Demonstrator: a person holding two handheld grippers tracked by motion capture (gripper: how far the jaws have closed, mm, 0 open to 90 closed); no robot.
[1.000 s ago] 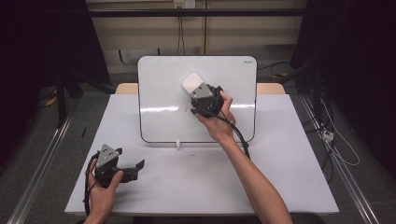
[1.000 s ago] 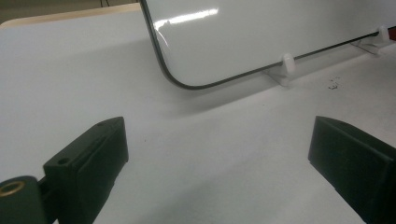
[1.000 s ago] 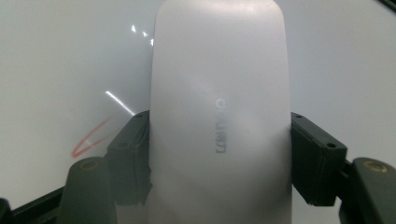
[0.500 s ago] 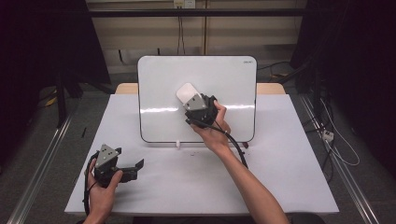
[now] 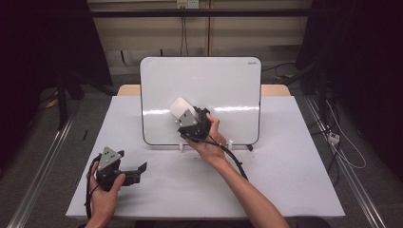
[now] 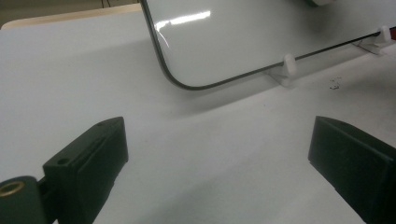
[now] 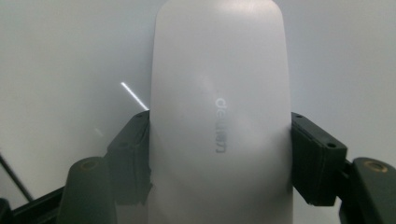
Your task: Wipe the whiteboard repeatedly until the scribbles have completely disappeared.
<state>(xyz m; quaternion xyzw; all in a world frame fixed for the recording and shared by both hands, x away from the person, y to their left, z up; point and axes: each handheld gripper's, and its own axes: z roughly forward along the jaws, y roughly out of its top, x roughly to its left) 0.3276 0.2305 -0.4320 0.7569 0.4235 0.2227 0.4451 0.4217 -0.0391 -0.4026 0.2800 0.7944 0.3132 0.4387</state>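
Since the earlier frames my right tool (image 5: 183, 114) has carried the white eraser (image 5: 179, 106) leftward and lower across the face of the whiteboard (image 5: 228, 85); it now sits near the board's lower left-of-centre area. The left tool (image 5: 135, 172) has stayed put on the worktop (image 5: 285, 156), near the front left corner.

In the right gripper view the jaws are clamped on both long flanks of the eraser (image 7: 219, 116), pads pressing on its sides about midway along its length. The left tool's jaws stand wide apart with nothing between them, pointing toward the whiteboard's lower corner (image 6: 187, 84).

What worries me: the board stands propped on small white clip feet (image 6: 288, 65), so I judge that too much push through the eraser could shove or tip it backward, since my left tool isn't bracing it. The eraser's shell looks smooth, and a sideways drag could twist it in the pads. If I tilt my wrist, only an edge would meet the board, and I can't tell how flat the contact is from here.

The eraser's long axis runs along the tool's line, its rounded far end pointing up and to the left across the board in the high view, away from my hand.
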